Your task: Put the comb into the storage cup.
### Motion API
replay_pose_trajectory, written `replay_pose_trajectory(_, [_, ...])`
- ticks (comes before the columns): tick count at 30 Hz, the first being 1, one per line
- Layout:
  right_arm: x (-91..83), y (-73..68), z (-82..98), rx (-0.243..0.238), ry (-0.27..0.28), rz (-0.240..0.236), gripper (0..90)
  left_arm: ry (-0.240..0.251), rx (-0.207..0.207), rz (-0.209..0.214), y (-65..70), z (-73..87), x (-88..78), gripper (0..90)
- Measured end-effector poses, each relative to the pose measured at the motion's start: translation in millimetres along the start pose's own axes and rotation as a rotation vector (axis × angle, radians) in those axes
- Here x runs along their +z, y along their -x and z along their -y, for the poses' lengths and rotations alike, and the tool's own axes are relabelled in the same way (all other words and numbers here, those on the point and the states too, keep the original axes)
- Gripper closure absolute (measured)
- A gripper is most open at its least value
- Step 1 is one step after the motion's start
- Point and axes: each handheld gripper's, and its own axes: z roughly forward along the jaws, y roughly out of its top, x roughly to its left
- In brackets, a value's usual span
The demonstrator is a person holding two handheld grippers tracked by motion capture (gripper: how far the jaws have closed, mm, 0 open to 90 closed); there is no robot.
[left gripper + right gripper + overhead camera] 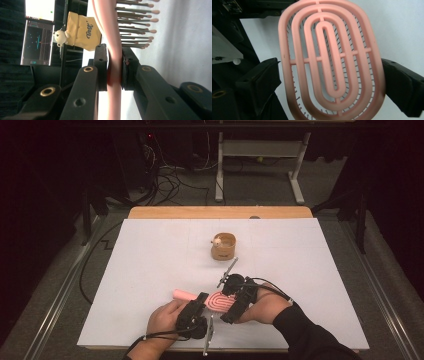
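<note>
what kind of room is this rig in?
Probably a lab or test workspace, not a home: a white board laid over a wooden table as a work surface, loose cables on the carpet behind it, and a lit monitor in the left gripper view.

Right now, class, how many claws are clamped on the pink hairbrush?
1. The left claw is clamped on the pink hairbrush at its handle. The right claw straddles the brush head, with its jaws standing clear of the rim on both sides.
</note>
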Motion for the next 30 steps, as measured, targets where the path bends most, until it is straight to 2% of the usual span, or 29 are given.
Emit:
replay_pose_trajectory(5, [0.3,2.2,-0.1,0.009,-0.004,0.016,0.1,0.003,0.0,0.002,0.3,0.3,-0.2,77.8])
replay_pose_trajectory(21, [-1.3,6.2,2.7,0.025,-0.015,0.054,0.0,0.004,0.001,0.009,1.2,0.5,0.0,77.9])
replay_pose_trajectory(30, [-4.6,8.1,5.9,0.025,-0.02,0.059,0.0,0.0,-0.007,0.012,0.4,1.4,0.9,77.9])
